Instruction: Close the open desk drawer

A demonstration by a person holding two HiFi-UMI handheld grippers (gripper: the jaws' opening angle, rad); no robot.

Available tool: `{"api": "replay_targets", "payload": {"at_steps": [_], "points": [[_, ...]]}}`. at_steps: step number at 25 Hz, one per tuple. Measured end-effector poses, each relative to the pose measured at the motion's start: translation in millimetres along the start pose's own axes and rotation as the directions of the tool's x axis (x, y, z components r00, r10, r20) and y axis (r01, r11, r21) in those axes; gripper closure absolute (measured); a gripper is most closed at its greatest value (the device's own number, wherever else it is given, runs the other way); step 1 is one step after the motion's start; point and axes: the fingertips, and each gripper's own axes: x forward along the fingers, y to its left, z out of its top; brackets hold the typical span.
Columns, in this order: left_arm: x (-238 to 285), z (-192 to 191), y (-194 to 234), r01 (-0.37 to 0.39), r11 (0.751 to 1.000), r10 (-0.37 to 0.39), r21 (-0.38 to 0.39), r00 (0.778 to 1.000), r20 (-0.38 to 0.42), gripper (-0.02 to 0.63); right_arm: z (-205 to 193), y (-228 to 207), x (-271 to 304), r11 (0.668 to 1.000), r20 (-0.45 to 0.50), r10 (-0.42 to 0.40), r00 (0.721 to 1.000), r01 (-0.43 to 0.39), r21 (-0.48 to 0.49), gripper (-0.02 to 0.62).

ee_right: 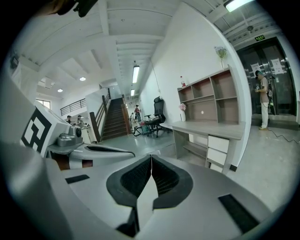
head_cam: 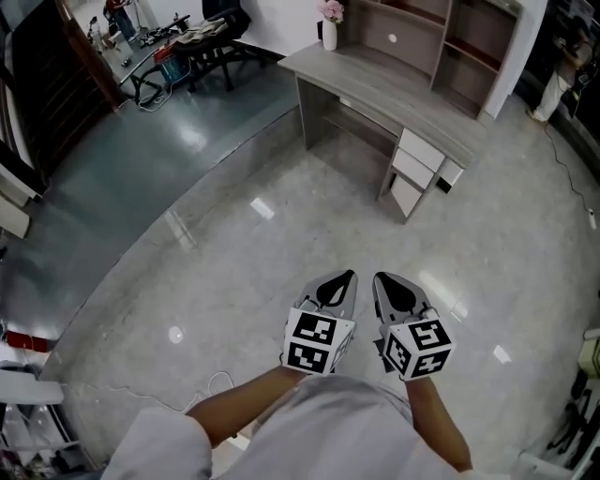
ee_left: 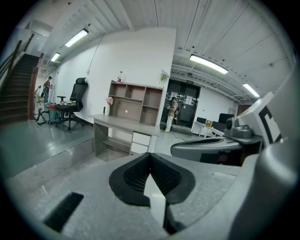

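— Grey wood, the desk [head_cam: 375, 89]? Where does it stand?

— Well ahead of both tools, across a stretch of polished pale floor [head_cam: 234, 272]. A shelf unit [head_cam: 441, 37] sits along its back edge, and a white vase [head_cam: 329, 35] with pink flowers [head_cam: 331, 10] stands at its far left corner.

— And the drawers [head_cam: 413, 169]?

— Three white fronts stacked under the desk's right end. From this far off I cannot tell which one stands pulled out.

— The left gripper [head_cam: 349, 274]?

— Low in the head view, just left of its twin and pointing toward the desk. Its own view shows the two dark ribbed pads pressed together at the tips, with nothing between them.

— The right gripper [head_cam: 380, 277]?

— The same: jaws fully together and empty. It is just beside the left one but apart from it. Each carries its marker cube at the near end, with a bare forearm and a white sleeve behind.

— Does either touch the desk?

— No, both are well apart from it, with open floor between.

— Anything else around?

— A black office chair [ee_left: 77, 101] left of the desk, a dark staircase [ee_right: 112, 119] beyond it, and a person [ee_left: 172, 112] standing by glass doors past the desk's right end.
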Motion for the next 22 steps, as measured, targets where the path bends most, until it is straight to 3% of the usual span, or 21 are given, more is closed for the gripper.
{"api": "replay_targets", "payload": {"at_steps": [9, 22], "points": [[2, 21, 63, 0.047, 0.999, -0.046, -0.01, 0.999, 0.015, 0.604, 27, 28, 62, 0.999, 0.012, -0.034, 0.999, 0.034, -0.002, 0.594], [20, 38, 134, -0.019, 0.999, 0.02, -0.033, 1.0, 0.02, 0.604, 42, 45, 144, 0.999, 0.002, 0.051, 0.999, -0.051, 0.012, 0.594]]}}
